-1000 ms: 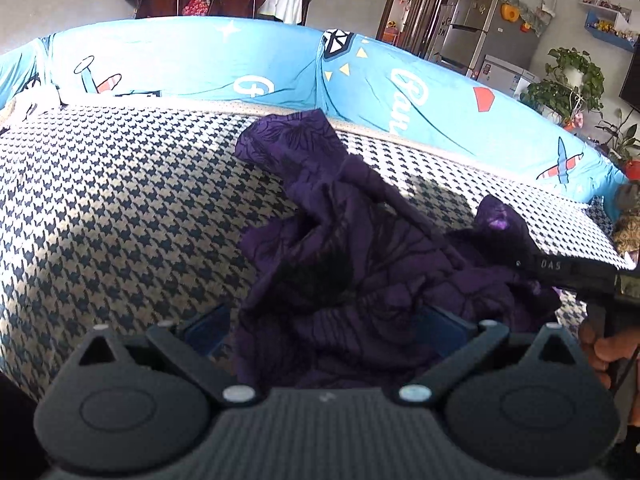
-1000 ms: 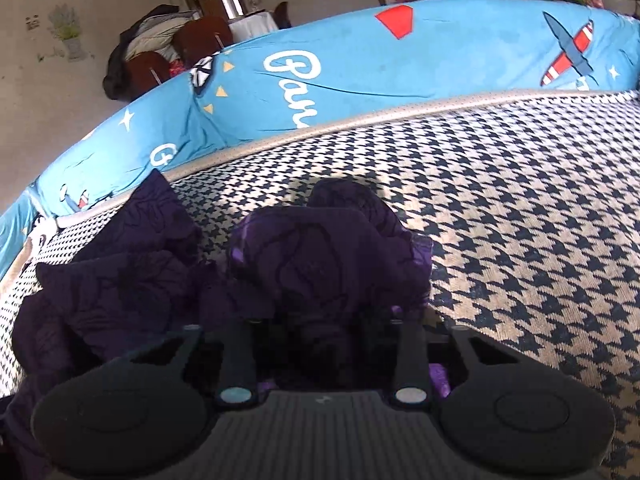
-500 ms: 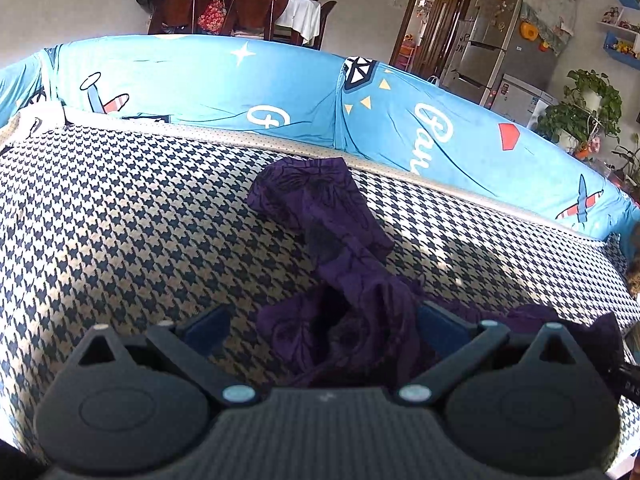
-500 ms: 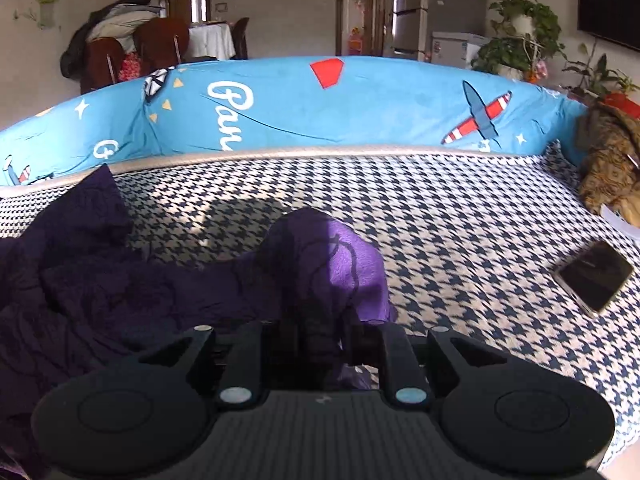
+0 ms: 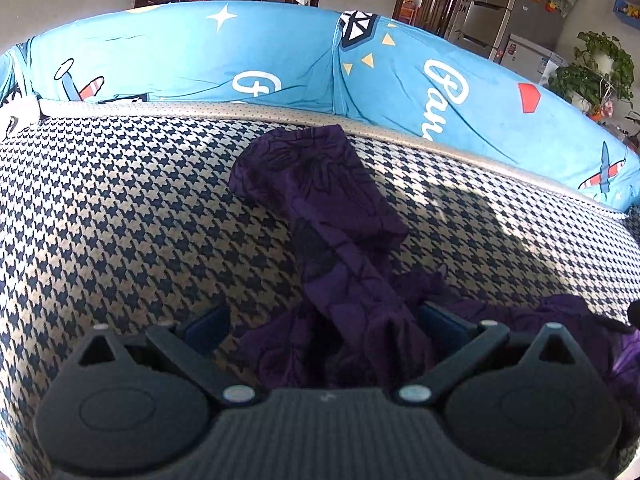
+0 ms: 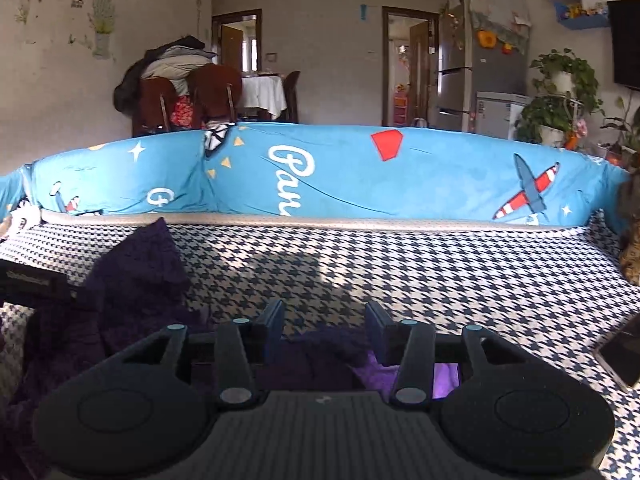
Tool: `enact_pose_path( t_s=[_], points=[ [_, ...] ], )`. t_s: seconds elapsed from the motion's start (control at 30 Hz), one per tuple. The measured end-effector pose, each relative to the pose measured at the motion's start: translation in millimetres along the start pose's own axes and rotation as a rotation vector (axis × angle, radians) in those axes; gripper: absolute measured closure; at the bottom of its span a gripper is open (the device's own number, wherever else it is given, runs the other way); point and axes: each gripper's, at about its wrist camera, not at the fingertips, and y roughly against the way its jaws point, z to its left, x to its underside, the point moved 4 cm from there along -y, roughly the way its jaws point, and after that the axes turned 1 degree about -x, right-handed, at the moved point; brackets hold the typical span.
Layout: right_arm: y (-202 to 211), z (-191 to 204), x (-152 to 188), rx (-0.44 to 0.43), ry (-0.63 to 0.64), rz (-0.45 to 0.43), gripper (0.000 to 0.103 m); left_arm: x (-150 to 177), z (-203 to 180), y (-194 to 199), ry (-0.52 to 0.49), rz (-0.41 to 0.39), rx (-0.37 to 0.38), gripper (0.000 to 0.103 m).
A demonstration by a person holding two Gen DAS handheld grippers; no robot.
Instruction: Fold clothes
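One dark purple garment (image 5: 320, 208) with a black floral or leaf print lies on the houndstooth seat. It is unfolded and rumpled. A long, narrow section stretches toward the seat's back edge, ending in a flattened, wider end just short of the pale trim. The near portion is bunched in loose folds and spreads to the right in a crumpled heap. In the right wrist view the same garment (image 6: 136, 276) occupies the left side, one corner peaked upward, with a lighter purple patch at the near edge.

black left gripper (image 5: 322, 324) body, blue finger pads (image 5: 208, 322), silver screws.
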Motion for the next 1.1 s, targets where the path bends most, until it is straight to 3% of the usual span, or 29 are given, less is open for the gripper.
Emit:
enact_pose_path(
  t_s=[0.17,0.33,0.43,0.6,0.83,0.87,0.93,0.97,1.0,1.1],
  points=[
    [-28,26,-7,-0.183,0.053,0.046,0.058,17,10,-20,0.029,0.094,0.01,0.0],
    [-77,44,-2,-0.315,0.009,0.193,0.057,25,17,-21,0.029,0.107,0.043,0.0],
    [-101,52,2,-0.347,0.001,0.256,0.053,29,20,-19,0.037,0.115,0.066,0.0],
    [-131,68,6,-0.366,0.039,0.315,0.037,31,23,-17,0.048,0.132,0.106,0.0],
    [-162,86,19,-0.399,0.101,0.393,0.036,33,21,-16,0.051,0.163,0.179,0.0],
    [-165,88,21,-0.4,0.103,0.397,0.038,34,21,-16,0.047,0.163,0.184,0.0],
    [-167,92,24,-0.407,0.122,0.397,0.051,35,20,-17,0.042,0.166,0.193,0.0],
    [-168,95,24,-0.413,0.142,0.391,0.065,36,19,-18,0.041,0.169,0.197,0.0],
    [-168,97,24,-0.416,0.153,0.387,0.072,36,19,-19,0.044,0.173,0.2,0.0],
    [-170,100,22,-0.417,0.158,0.376,0.086,36,18,-22,0.056,0.183,0.215,0.0]
  ],
)
